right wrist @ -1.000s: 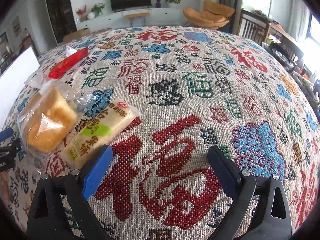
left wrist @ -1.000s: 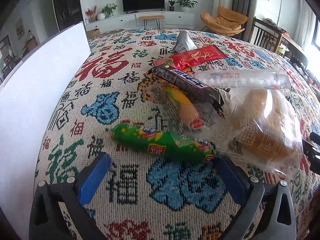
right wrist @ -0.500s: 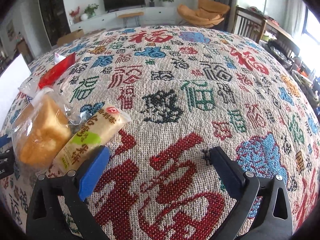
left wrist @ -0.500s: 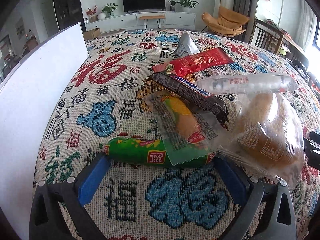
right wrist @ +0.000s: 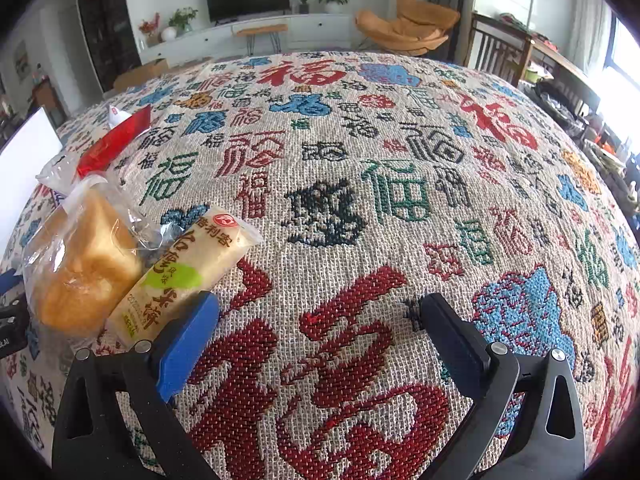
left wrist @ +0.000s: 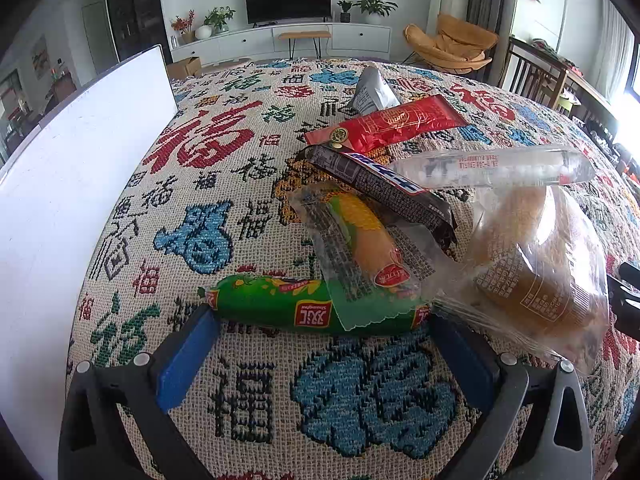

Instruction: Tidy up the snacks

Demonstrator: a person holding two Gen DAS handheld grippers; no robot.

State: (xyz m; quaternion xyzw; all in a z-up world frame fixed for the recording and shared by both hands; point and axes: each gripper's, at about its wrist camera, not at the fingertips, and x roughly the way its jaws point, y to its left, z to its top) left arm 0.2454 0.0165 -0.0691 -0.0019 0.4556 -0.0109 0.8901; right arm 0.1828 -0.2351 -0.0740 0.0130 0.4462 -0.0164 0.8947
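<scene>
Worktop (left wrist: 224, 152) covered by woven cloth with coloured Chinese characters. Landmark: green sausage (left wrist: 280, 306). Left tool (left wrist: 320, 320) spread wide, fingertips at sausage ends, contact unclear. White board (left wrist: 60, 184) left of sausage. Bagged bread (left wrist: 540, 264) right of it. TV (left wrist: 288, 0) far behind. Right tool (right wrist: 320, 316) spread, holding nothing.

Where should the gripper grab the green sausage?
Grip the green sausage on its bare left half, coming from the near side. It lies crosswise between the left gripper's open jaws, and the clear corn-snack wrapper overlaps its right half.
</scene>
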